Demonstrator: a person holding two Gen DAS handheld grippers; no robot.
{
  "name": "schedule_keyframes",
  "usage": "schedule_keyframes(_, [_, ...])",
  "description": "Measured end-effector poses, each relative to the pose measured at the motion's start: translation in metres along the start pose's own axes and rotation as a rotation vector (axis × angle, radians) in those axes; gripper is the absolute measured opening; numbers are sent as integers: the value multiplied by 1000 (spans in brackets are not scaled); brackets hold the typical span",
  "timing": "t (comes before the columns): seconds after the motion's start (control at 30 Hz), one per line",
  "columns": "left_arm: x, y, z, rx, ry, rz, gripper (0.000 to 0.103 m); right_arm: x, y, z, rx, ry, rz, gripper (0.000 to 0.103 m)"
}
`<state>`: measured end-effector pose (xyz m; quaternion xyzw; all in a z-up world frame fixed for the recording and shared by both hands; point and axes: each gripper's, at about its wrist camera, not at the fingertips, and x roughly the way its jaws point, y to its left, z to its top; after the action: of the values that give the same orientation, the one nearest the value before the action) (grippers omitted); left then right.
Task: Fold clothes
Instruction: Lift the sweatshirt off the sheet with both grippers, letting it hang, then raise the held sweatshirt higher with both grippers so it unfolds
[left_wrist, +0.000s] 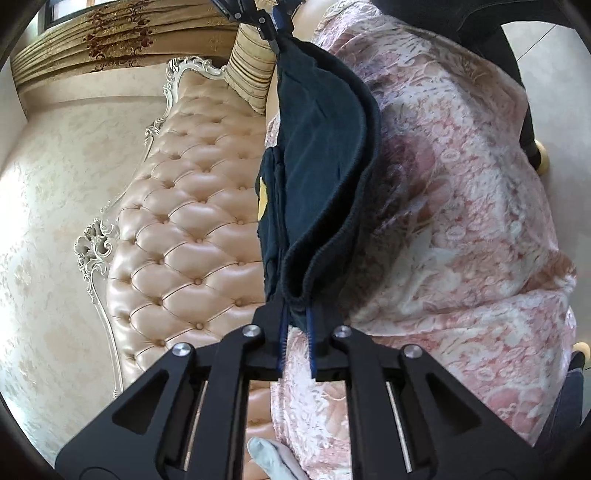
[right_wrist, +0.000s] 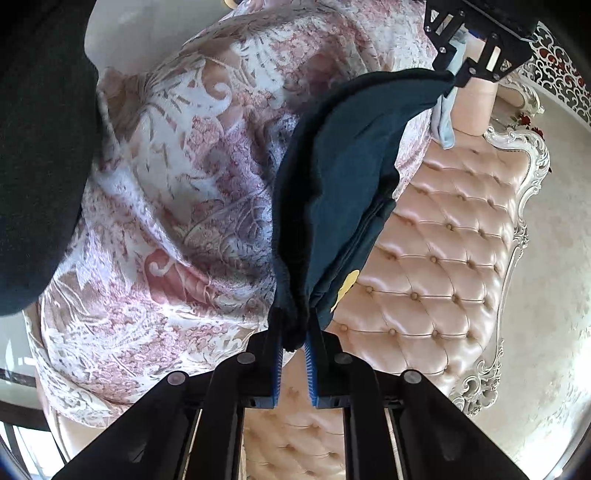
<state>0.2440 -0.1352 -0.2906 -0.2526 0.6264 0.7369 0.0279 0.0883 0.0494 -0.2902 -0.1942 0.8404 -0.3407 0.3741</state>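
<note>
Left gripper (left_wrist: 295, 314) I see clamped on the ribbed edge of the dark navy garment (left_wrist: 325, 147), which stretches taut up to the right gripper (left_wrist: 271, 37), in front of the pink floral bedspread (left_wrist: 461, 203) and tufted headboard (left_wrist: 192, 229).

From the right wrist, my right gripper (right_wrist: 295, 332) pinches the garment's (right_wrist: 332, 177) bunched corner; its far end sits clenched in the left gripper (right_wrist: 456, 79).

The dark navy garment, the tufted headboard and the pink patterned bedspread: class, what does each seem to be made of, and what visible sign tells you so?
Dark navy garment: looks like soft matte knit, perhaps cotton; its edge is ribbed and it hangs limp between the left gripper and the right gripper.
Tufted headboard: glossy leather or imitation; highlights on buttoned diamonds.
Pink patterned bedspread: woven, slightly shiny, possibly jacquard; raised floral pattern.
</note>
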Motion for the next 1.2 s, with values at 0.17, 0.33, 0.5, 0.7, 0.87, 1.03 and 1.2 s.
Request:
schedule_keyframes(0.17, [5, -29, -5, 56, -7, -12, 14, -9, 13, 6, 18, -2, 22, 10])
schedule_keyframes(0.33, [10, -54, -11, 120, -3, -22, 28, -4, 19, 10, 44, 3, 48, 10])
schedule_keyframes(0.5, [8, -64, -12, 133, -21, -14, 62, 4, 36, 15, 0, -12, 46, 10])
schedule_keyframes(0.7, [8, -62, -3, 130, -31, -14, 48, 11, 46, 16, -15, -38, 22, 36])
schedule_keyframes(0.87, [10, -55, 1, 129, -32, -14, 43, 16, 45, 15, -3, -54, 12, 59])
schedule_keyframes(1.03, [10, -52, 3, 99, -8, -66, 11, 19, 39, 18, 41, -46, 44, 18])
schedule_keyframes(1.2, [2, -27, 7, 52, 3, -19, 10, 13, 17, 15, 138, -30, 47, 8])
